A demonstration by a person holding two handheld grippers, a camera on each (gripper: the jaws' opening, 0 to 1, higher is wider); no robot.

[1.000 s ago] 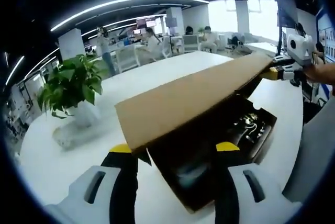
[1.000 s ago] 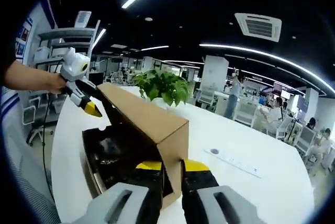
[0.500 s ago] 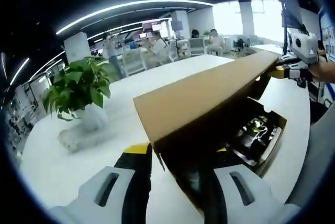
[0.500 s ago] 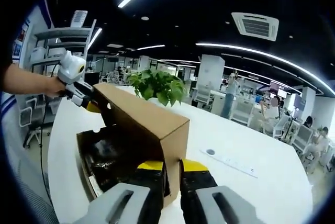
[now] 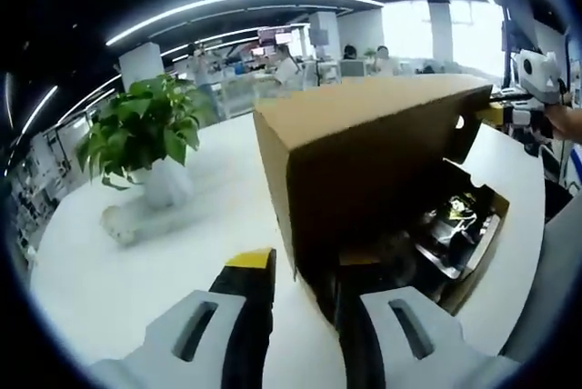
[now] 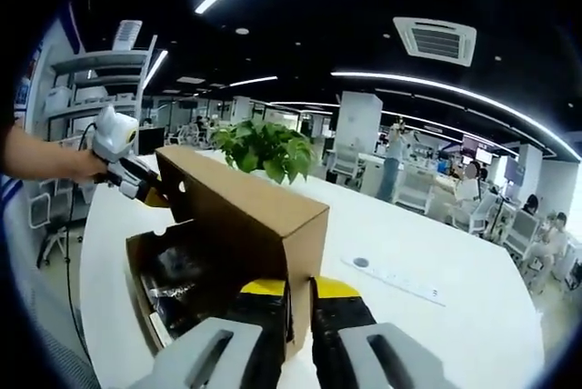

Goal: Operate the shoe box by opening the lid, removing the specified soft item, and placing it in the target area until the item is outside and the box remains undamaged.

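A brown cardboard shoe box lid [image 5: 382, 153] [image 6: 245, 212] stands raised steeply over the open box base [image 5: 477, 257] [image 6: 136, 271]. Dark, glossy contents [image 5: 446, 225] [image 6: 177, 271] lie inside; what they are is unclear. My right gripper [image 6: 300, 294] is shut on the lid's near corner and appears at the lid's far end [image 5: 518, 112] in the left gripper view. My left gripper [image 5: 303, 266] straddles the opposite corner with narrowed jaws; the cardboard hides its right jaw tip. That gripper [image 6: 136, 180] also shows against the lid's far end.
The box sits on a large white table [image 5: 136, 271] [image 6: 436, 325]. A potted green plant [image 5: 145, 134] [image 6: 268, 148] stands beyond the box. A flat white strip [image 6: 400, 280] lies on the table. People and desks fill the office behind.
The lid has swung up from a shallow tilt to nearly upright. My left gripper's jaws have drawn closer together around the lid's corner. The right gripper keeps its hold.
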